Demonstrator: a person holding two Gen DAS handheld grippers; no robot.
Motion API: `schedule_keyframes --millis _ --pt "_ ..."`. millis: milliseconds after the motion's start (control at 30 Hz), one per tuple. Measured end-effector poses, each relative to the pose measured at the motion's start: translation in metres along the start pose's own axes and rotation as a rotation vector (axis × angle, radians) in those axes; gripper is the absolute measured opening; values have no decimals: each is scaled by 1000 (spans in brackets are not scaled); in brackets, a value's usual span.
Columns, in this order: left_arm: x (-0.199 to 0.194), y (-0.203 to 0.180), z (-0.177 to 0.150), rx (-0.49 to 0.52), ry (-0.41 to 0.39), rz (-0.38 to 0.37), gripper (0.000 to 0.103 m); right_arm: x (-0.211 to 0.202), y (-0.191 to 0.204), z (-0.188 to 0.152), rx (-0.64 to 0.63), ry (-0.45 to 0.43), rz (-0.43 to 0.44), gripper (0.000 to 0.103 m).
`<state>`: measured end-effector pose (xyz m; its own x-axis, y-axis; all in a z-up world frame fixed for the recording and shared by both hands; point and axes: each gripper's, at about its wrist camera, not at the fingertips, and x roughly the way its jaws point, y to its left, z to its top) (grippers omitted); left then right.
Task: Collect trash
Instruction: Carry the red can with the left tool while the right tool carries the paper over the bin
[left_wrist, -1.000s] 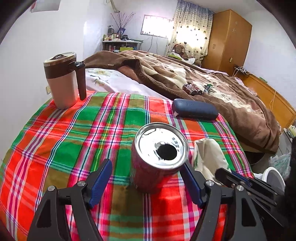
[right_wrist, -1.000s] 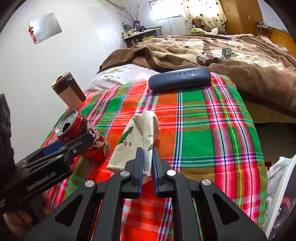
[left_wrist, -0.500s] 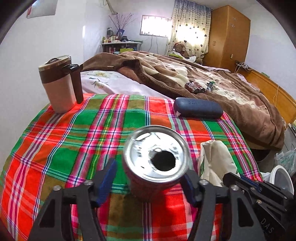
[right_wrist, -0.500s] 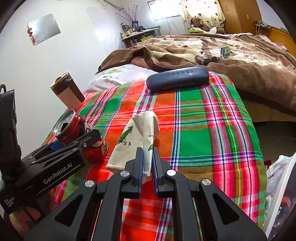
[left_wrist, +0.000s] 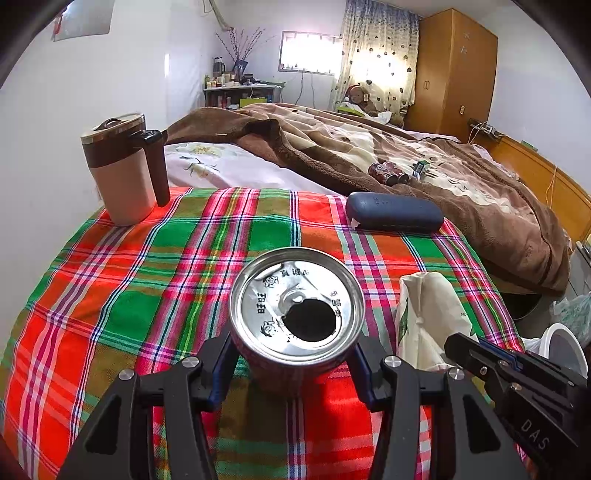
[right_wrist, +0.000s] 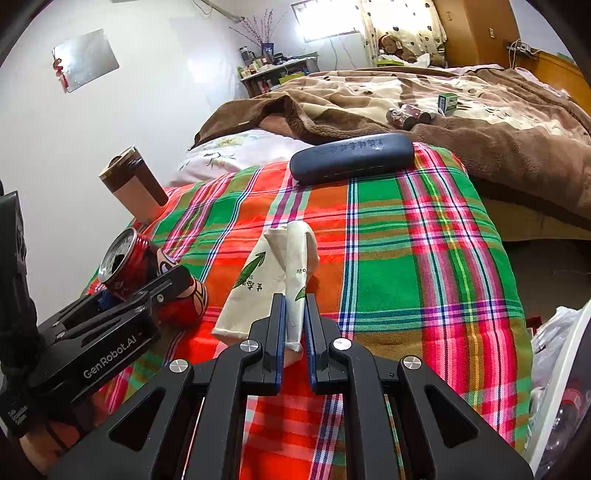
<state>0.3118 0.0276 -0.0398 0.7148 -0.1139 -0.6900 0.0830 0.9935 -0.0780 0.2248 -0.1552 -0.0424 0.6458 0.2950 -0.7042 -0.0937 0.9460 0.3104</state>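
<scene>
A red drink can with an open silver top stands tilted on the plaid cloth. My left gripper is shut on the can's sides; it also shows in the right wrist view, gripping the can. A crumpled white paper packet with green print lies beside the can. My right gripper is shut on the packet's near end. The packet and the right gripper's fingers show at the right of the left wrist view.
A tan and brown lidded mug stands at the far left. A dark blue glasses case lies at the far edge. A bed with a brown blanket holds more cans. A white bin with bags is right.
My left gripper has closed on the can and drawn it in closer and tilted it. My right gripper has stayed shut on the paper packet.
</scene>
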Motion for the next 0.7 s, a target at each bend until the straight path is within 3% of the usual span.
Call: schedule_keyframes --millis 700 --pt "-62 2 -23 -13 -33 5 53 -35 9 -11 -35 -43 0 7"
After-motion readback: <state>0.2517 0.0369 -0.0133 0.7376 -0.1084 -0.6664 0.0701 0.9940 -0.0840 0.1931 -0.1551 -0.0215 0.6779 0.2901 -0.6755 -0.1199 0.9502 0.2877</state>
